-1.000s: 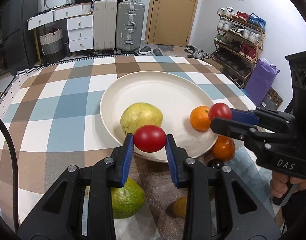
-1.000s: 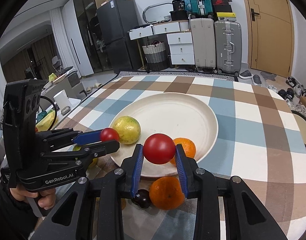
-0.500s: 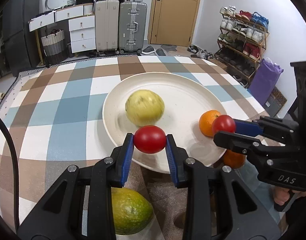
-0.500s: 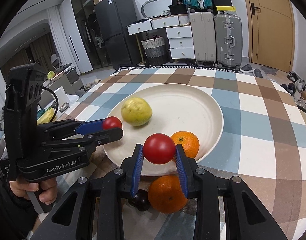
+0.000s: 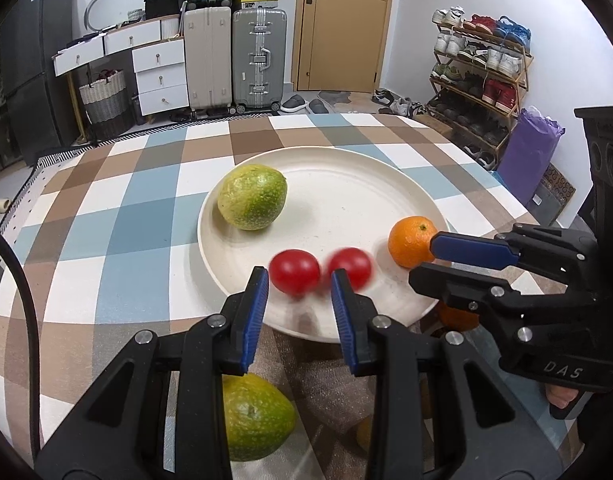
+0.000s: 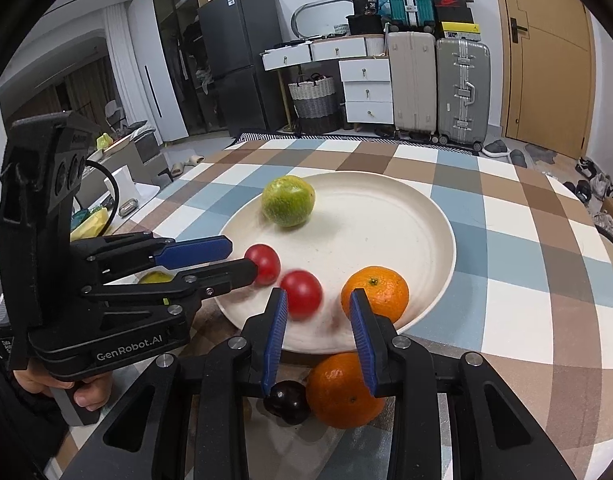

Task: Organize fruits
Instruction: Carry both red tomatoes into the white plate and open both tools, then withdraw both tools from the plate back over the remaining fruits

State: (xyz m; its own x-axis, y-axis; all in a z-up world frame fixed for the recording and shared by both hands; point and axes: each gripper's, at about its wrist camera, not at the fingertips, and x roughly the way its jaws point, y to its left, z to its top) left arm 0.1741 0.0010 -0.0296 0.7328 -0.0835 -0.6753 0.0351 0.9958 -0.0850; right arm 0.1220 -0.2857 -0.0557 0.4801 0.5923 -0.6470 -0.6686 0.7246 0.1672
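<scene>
Checkered tablecloth (image 5: 118, 216) under cream plate (image 5: 346, 184), left gripper (image 5: 298, 284) fingers wide, two red tomatoes (image 5: 294, 271) loose on plate, right wrist view, right gripper (image 6: 318, 308) fingers wide, orange (image 6: 376, 290) on plate, green fruit (image 6: 288, 201) at far rim.

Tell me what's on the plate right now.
On the plate: a green fruit, two red tomatoes and an orange. Its near rim is hidden behind both tongs.
</scene>
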